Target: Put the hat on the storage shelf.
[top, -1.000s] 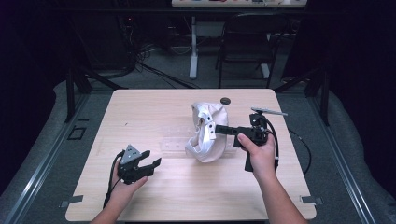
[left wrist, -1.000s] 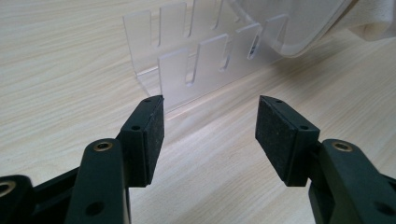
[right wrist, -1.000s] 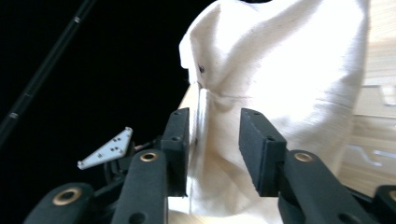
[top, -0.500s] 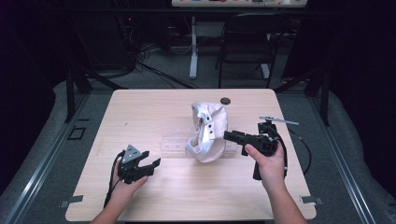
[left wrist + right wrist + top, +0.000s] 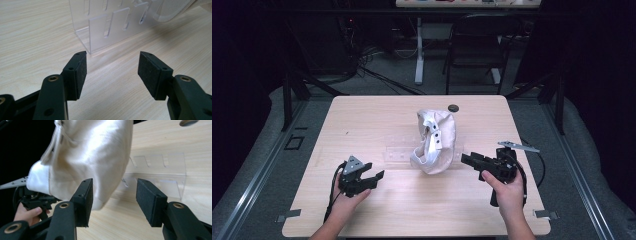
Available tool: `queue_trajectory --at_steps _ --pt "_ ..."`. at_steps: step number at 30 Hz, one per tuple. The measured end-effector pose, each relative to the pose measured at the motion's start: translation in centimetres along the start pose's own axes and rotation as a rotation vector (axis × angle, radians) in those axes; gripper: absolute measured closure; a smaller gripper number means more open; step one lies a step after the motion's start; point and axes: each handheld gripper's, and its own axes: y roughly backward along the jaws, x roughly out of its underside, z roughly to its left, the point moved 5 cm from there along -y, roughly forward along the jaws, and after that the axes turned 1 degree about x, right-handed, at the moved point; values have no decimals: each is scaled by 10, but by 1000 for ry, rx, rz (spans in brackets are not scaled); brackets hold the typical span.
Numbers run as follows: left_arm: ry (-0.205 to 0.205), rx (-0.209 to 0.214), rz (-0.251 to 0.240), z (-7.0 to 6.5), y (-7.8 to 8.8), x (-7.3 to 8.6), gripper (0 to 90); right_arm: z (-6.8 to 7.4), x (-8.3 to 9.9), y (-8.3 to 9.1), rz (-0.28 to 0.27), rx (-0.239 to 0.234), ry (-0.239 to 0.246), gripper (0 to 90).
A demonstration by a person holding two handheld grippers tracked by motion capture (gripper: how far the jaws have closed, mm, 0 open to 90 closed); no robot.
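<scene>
The cream cloth bag (image 5: 435, 141) sits slumped over the clear acrylic rack (image 5: 399, 153) at the middle of the wooden table (image 5: 377, 112), a small dark disc (image 5: 453, 107) just beyond it on the far side. The right gripper (image 5: 468, 159) hovers just right of the bag, clear of it, its jaws having just been opening and now spread wide with nothing between them; the left gripper (image 5: 379, 175) rests near the front left, jaws likewise spread and empty, pointed toward the rack.

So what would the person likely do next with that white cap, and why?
Probably rest the right tongs on the table, away from the cap. Their jaws have just been opening and now stand wide with nothing between them, off to the cap's side. The cap sits on the clear plastic stand, apparently already placed. The left tongs lie open and idle.
</scene>
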Motion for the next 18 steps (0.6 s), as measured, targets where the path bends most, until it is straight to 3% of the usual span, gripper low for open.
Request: queue_trajectory --at_steps 12,18 --pt "-7 -1 10 -2 -1 1 408 -24 35 3 -11 93 26 483" --pt "-14 6 14 -6 -4 2 409 -33 50 0 -23 113 33 481"
